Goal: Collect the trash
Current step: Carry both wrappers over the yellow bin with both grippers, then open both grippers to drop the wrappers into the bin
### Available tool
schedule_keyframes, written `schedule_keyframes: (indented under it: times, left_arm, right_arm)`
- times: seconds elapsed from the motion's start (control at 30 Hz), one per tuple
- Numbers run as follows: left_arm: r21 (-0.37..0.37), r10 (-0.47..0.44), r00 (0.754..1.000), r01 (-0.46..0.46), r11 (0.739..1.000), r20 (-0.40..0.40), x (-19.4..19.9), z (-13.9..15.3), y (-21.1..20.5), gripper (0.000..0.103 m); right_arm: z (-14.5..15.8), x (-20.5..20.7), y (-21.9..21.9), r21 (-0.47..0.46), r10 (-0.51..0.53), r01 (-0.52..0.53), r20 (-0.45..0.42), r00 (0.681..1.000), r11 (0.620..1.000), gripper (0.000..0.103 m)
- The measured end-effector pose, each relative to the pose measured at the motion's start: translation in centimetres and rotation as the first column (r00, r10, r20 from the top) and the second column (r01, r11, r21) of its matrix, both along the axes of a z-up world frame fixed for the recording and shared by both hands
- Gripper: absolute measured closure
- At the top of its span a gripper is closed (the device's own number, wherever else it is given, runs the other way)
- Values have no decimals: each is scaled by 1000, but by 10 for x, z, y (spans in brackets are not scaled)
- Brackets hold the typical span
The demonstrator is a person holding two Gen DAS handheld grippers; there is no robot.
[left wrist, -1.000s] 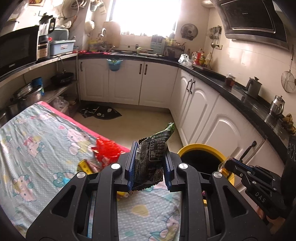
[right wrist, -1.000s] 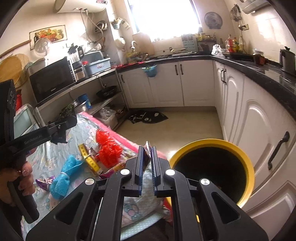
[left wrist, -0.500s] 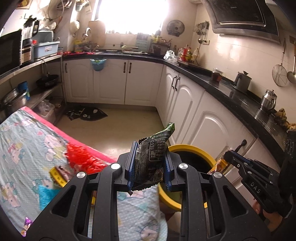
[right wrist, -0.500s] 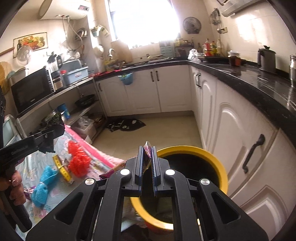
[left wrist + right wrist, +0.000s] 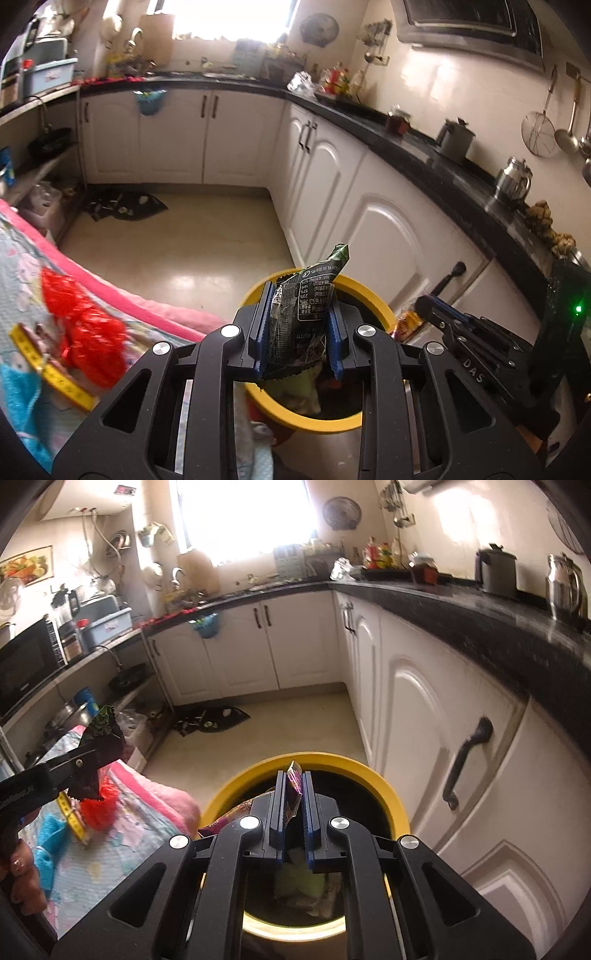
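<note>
Left wrist: left tongs (image 5: 297, 326) clamped on dark snack packet (image 5: 304, 314), swung off bed (image 5: 33, 280), now over yellow bin (image 5: 364, 295).
Right wrist: right tongs (image 5: 294, 808) pinching purple wrapper (image 5: 294, 788), moved above bin mouth. Both ready for drop.

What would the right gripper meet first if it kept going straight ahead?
Probably the yellow bin: the right gripper, shut on a wrapper, points at its open mouth; depth is unclear.
</note>
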State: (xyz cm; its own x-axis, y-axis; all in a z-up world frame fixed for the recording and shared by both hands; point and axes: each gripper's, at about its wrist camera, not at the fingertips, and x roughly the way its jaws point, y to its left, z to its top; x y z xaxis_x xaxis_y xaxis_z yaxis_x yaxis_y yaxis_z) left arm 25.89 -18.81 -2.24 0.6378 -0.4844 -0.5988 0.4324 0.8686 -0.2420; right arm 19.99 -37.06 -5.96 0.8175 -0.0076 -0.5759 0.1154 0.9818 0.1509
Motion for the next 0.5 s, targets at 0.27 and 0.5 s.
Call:
schedule_keyframes:
  times: [0.27,0.5]
  left_arm:
    - [15,-44,997,45,999,-63,13,-28,-26,83]
    - [16,-49,993,51,999,-110,24,-47,-32,82]
  right_arm:
    - [-27,11,-10,-3,-30,30,-63,998,1000,95]
    - [-44,17,-19,18,-44,46,-100,994,999,94]
